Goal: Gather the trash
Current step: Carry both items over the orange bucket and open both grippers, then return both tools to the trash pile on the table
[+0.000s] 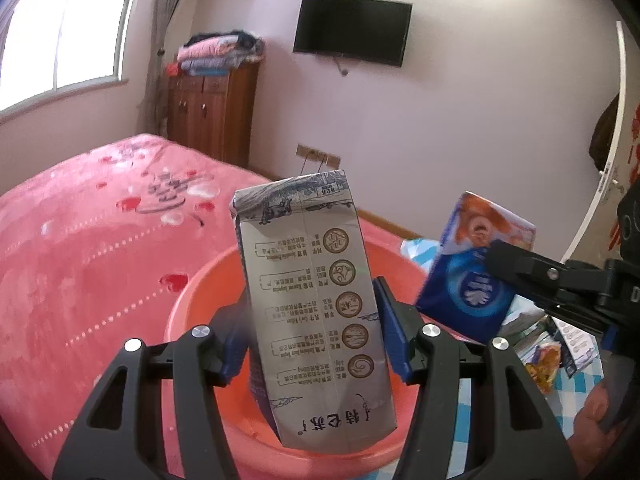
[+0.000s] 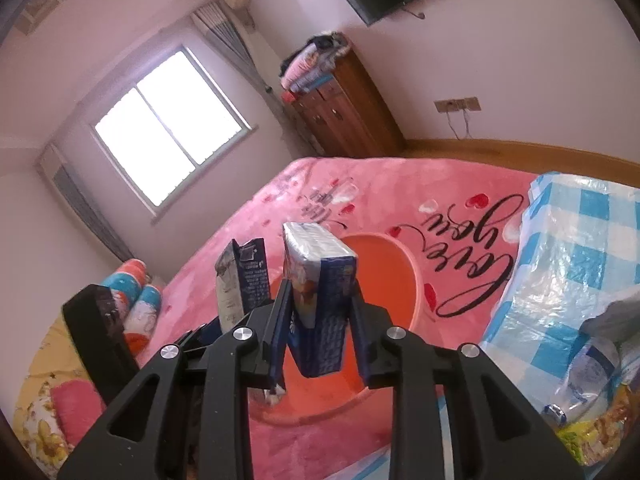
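Across the whole near and left part of the scene a bed (image 1: 100, 240) was spread with a plush pink blanket, soft and deep-piled. On it a round basin (image 1: 192, 304) of smooth orange plastic, rigid and thin-walled, was set; to its right a crinkled blue-checked plastic sheet (image 2: 580, 248) carried more wrappers and a clear bottle (image 2: 592, 372).

Over the basin a tall grey milk carton (image 1: 316, 304) was held upside down by the left gripper (image 1: 316, 332), clamped across its lower half. It was judged light, probably empty, its coated card slick and easily dented, so its stiff folded edges were thought the better hold. To its right a smaller blue tissue pack (image 2: 320, 300), film-wrapped, soft and squashy, was pinched at its lower end by the right gripper (image 2: 320, 344); it was judged very light and likely to slide in the film.
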`<state>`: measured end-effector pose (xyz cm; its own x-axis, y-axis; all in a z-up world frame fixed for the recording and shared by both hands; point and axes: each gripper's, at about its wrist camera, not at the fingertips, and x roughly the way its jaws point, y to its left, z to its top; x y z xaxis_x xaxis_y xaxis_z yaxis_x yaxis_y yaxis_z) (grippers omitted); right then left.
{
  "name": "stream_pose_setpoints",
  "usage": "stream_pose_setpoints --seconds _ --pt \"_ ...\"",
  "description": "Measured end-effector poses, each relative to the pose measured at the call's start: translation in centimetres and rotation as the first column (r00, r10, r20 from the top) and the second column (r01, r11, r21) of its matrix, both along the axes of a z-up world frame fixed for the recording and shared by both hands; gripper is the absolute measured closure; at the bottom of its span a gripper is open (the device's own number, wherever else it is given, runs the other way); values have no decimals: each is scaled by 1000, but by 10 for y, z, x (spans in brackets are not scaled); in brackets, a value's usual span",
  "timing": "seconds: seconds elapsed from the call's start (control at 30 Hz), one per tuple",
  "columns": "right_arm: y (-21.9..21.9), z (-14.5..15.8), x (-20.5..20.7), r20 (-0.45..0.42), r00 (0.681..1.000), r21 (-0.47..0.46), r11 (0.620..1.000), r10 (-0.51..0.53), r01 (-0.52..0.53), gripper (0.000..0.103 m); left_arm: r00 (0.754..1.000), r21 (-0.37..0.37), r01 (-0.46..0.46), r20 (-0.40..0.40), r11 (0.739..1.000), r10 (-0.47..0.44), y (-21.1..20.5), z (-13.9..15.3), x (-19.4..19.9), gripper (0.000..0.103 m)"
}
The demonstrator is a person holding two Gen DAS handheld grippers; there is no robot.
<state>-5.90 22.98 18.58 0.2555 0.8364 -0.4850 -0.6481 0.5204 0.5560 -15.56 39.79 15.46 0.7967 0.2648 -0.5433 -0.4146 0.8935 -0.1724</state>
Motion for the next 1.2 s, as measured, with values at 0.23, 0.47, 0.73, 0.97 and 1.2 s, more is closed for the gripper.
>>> stream_pose_setpoints --seconds 0.23,0.47,0.73,0.97,1.2 --pt "-9 -10 3 -28 997 4 998 -67 67 38 1000 -11 0 -31 1000 0 -5 -18 6 18" --pt "-66 0 -23 48 976 2 978 -210 210 20 999 6 33 25 999 -33 -20 -12 -2 15" --pt "-136 -11 -54 132 931 -65 934 -341 352 12 989 128 120 73 985 -130 -76 0 -15 10" --pt "-194 -24 -66 130 901 -66 902 -415 426 9 979 144 177 81 974 -189 -117 3 -24 10" --pt "-240 -42 -79 130 873 -88 872 -470 482 9 970 134 231 43 964 -238 -150 -6 -22 10"
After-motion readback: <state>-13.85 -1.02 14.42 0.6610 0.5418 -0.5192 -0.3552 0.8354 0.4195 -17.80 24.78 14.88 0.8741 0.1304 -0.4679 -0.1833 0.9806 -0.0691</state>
